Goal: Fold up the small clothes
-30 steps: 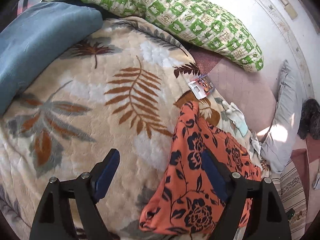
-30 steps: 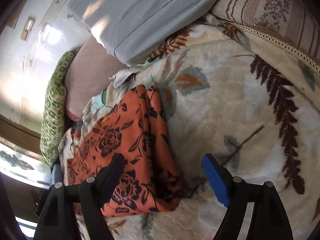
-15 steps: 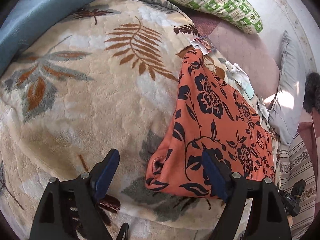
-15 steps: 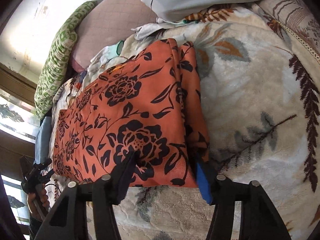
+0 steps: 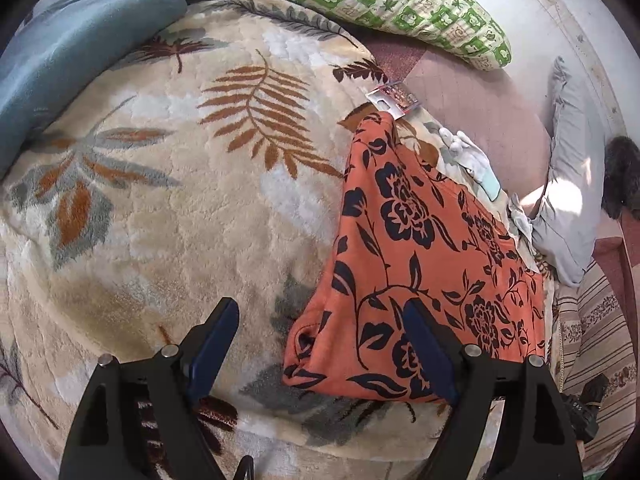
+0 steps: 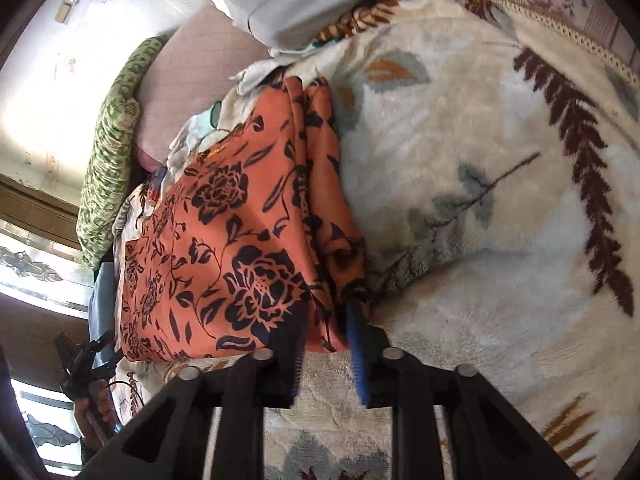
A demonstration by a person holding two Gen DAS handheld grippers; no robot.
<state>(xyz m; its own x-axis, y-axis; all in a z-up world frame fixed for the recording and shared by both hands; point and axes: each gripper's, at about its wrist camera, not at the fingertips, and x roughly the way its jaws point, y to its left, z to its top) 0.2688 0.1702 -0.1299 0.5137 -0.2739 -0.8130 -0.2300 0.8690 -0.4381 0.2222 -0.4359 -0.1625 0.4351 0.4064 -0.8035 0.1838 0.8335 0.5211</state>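
**Right gripper pinches the orange garment's corner; left gripper gapes beside it**

An orange floral garment lies folded on a cream leaf-patterned blanket, towards the side nearest a grey pillow.

The left gripper hangs over the garment's near edge with its jaws spread wide. One blue-padded finger stands over bare blanket, the other over the orange cloth, and nothing is caught between them.

In the right wrist view, the right gripper has its jaws drawn nearly together on the garment's near corner, where several bunched layers of cloth run down between the pads. The cloth rises from that corner in folds along its edge next to the blanket.

A green patterned pillow and a blue cushion lie at the blanket's far side. A small printed card rests just beyond the garment's far tip.
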